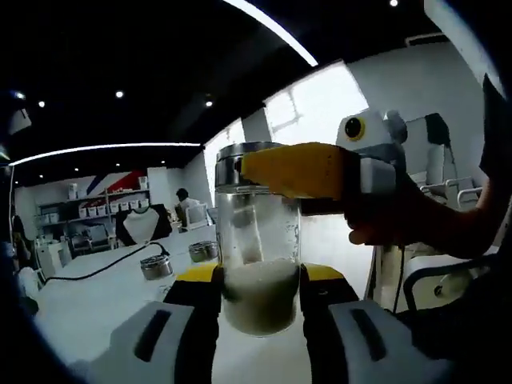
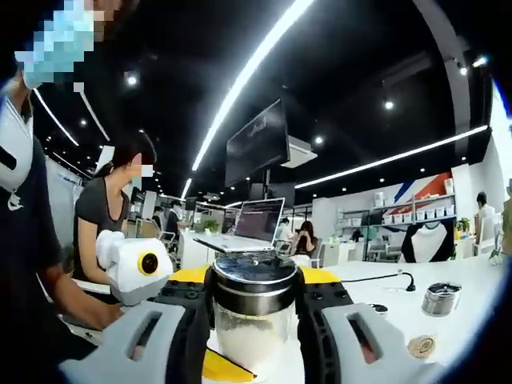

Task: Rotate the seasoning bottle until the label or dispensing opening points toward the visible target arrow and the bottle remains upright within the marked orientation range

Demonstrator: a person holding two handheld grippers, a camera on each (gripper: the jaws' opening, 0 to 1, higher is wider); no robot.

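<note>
Left gripper: your left gripper (image 1: pixel 260 300) had its jaws closed in against the lower body of the bottle (image 1: pixel 258 240), one jaw on each side of the glass, touching it.
Right gripper: your right gripper (image 2: pixel 254 308) had its jaws pressed to both sides of the bottle just under the cap; in the left gripper view it reached in from the right, yellow jaw across the cap, with your hand (image 1: pixel 400 220) behind it.
Bottle: you held the glass seasoning bottle upright between both pairs of jaws, lifted clear of the table (image 1: pixel 96 292). It was roughly a third full of white grains.
Cap: the metal cap (image 2: pixel 254 282) sat on top of the bottle, level with your right jaws.
Label or opening: you could not tell from either view which way it faced.
Beyond the left jaws: two small metal tins (image 1: pixel 157 266) stood on the table, with a black cable (image 1: pixel 96 272) running past them.
Beyond the right jaws: an open laptop (image 2: pixel 254 224) stood on a far table; to the right, a round metal tin (image 2: pixel 440 298) and a black cable (image 2: pixel 384 278) lay on the white table.
Left of the right jaws: a person (image 2: pixel 108 212) sat at a table.
</note>
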